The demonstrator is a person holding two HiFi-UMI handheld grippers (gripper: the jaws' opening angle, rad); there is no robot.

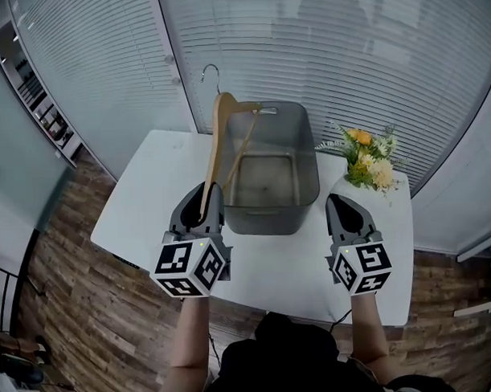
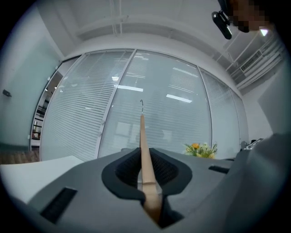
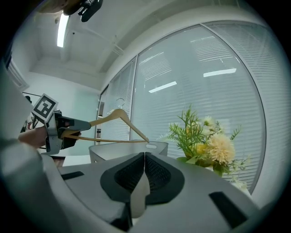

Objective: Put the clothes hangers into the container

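Observation:
A wooden clothes hanger [image 1: 218,140] with a metal hook is held up in the air, with my left gripper [image 1: 204,202] shut on its near end. Its far arm reaches over the rim of the grey container [image 1: 307,161] in the middle of the white table. In the left gripper view the hanger [image 2: 143,145] runs edge-on between the pads, up from the left gripper [image 2: 144,169]. My right gripper [image 1: 343,204] is to the right of the container, shut and empty. The right gripper view shows the right gripper [image 3: 144,157], the hanger [image 3: 119,113] and the container [image 3: 157,146].
A bunch of yellow and white flowers [image 1: 369,159] stands at the table's back right, close to the right gripper. The white table [image 1: 141,195] ends just behind the container, before a glass wall with blinds. Wooden floor lies to the left and right.

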